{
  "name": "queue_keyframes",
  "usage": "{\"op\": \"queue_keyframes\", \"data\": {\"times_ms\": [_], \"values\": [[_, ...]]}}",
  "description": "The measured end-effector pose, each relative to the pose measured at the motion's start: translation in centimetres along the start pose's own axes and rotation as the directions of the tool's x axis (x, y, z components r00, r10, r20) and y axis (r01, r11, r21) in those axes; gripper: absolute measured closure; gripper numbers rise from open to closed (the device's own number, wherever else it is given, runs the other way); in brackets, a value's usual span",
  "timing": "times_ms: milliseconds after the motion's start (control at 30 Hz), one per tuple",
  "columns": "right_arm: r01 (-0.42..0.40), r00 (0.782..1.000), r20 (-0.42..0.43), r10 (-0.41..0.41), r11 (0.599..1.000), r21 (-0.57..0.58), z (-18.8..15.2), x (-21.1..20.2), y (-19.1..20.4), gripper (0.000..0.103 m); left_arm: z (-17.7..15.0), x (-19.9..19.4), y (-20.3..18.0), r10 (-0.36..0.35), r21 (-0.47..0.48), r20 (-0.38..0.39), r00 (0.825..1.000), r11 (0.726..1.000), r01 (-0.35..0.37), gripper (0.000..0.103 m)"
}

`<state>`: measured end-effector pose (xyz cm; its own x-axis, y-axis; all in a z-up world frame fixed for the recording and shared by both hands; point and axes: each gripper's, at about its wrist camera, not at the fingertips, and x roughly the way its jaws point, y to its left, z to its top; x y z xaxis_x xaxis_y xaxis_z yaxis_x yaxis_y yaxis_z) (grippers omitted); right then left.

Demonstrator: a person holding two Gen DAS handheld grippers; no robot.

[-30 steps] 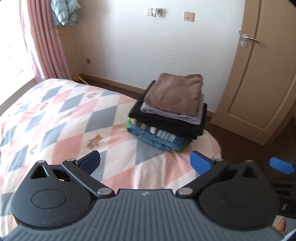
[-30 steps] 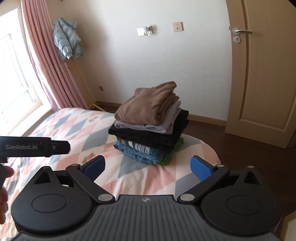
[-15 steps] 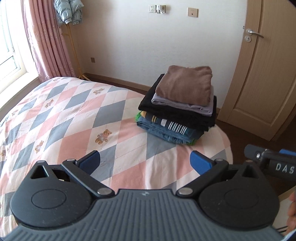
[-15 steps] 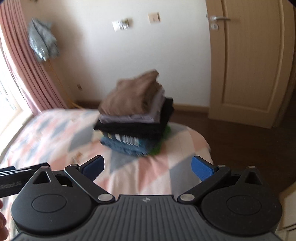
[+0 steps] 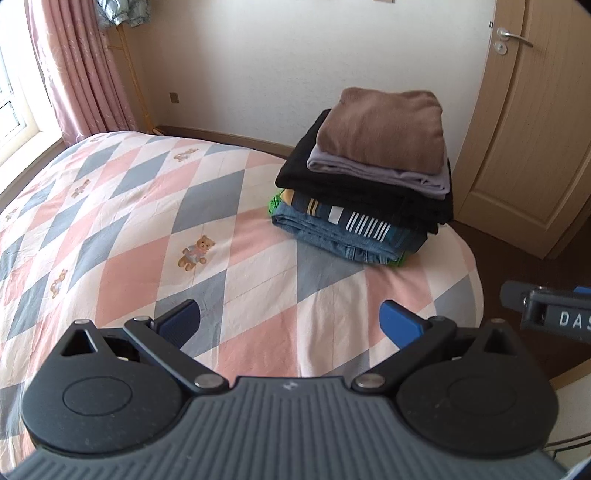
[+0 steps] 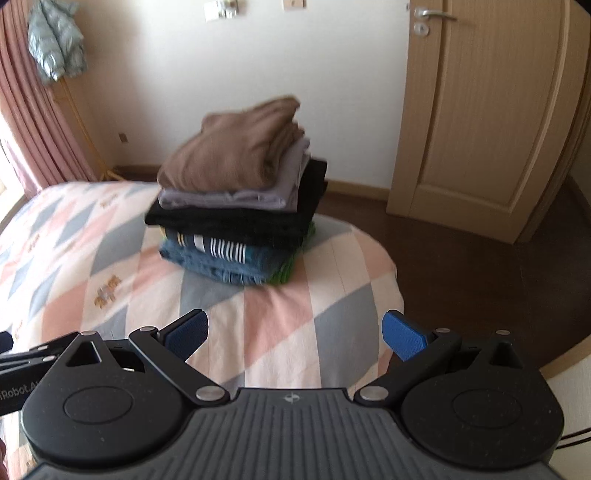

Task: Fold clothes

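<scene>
Wood door [image 6: 484, 122] w/ metal handle [image 6: 428, 14] at right, pink curtain [image 5: 79, 70] left, puffer jacket [image 6: 55, 40] hung nearby, dark floor [image 6: 461, 258].

We see a bright room lit by daylight from the window [image 5: 11, 114] on the left. The wall [image 5: 258, 74] is pale and evenly lit. The pile [image 5: 365, 177] drops a soft shadow on the bed [image 5: 122, 221] just beside it. The left view is sharp. The right view is smeared, and the pile [image 6: 240, 192] and bed [image 6: 74, 258] look fuzzy there. Both views bend at the edges, so the door [image 6: 480, 110] curves. The corners go dark.
</scene>
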<state>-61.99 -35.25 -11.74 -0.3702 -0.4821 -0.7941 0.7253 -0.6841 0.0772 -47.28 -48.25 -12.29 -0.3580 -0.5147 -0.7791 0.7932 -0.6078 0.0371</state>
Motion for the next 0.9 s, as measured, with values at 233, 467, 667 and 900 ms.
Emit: {"op": "queue_keyframes", "data": {"times_ms": [233,467,667,900], "values": [[0.016,0.999,-0.041,-0.017,1.0,-0.021,-0.1,2.3,0.7,0.0,0.7,3.0,0.2,-0.017,0.007,-0.026,1.0,1.0,0.017,0.001],[0.044,0.995,-0.089,-0.046,0.999,-0.032,0.5,4.8,0.8,0.0,1.9,5.4,0.0,-0.027,0.025,-0.032,0.999,0.999,0.028,0.001],[0.051,0.992,-0.114,-0.055,0.998,-0.036,1.0,6.8,0.9,0.0,2.6,7.5,0.1,-0.031,0.03,-0.049,0.998,0.999,0.033,0.001],[0.055,0.988,-0.144,-0.059,0.998,-0.033,1.5,9.0,1.0,0.0,3.3,9.9,0.0,-0.032,0.048,-0.075,0.997,0.998,0.036,0.001]]}}
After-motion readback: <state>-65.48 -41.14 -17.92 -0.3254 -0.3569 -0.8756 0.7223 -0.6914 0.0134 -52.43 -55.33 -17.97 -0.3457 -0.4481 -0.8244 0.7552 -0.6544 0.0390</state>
